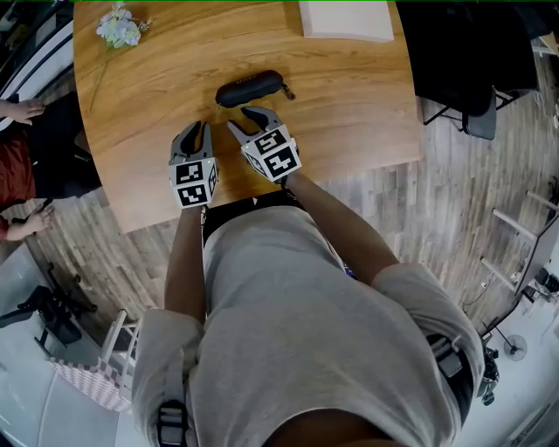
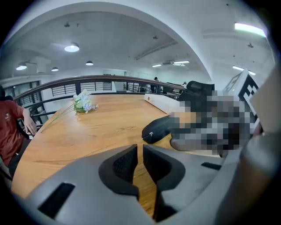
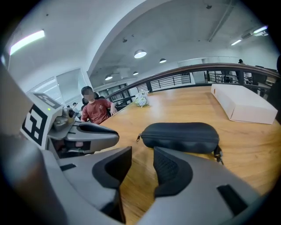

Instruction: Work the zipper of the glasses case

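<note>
The black glasses case (image 1: pixel 251 88) lies zipped shut on the wooden table (image 1: pixel 349 113), long side across. In the right gripper view the case (image 3: pixel 180 136) shows its zipper pull (image 3: pixel 138 139) at the left end and a strap (image 3: pixel 217 154) at the right end. My right gripper (image 1: pixel 240 118) hovers just in front of the case without touching it; its jaws (image 3: pixel 142 154) stand open and hold nothing. To its left, my left gripper (image 1: pixel 199 127) stays short of the case (image 2: pixel 158 129). Only a narrow slit separates its jaws (image 2: pixel 139 151), which are empty.
A flat white box (image 1: pixel 347 19) lies at the table's far edge. A small bunch of flowers (image 1: pixel 120 28) sits at the far left corner. A person in red (image 1: pixel 13 166) sits left of the table. A black chair (image 1: pixel 463 52) stands to the right.
</note>
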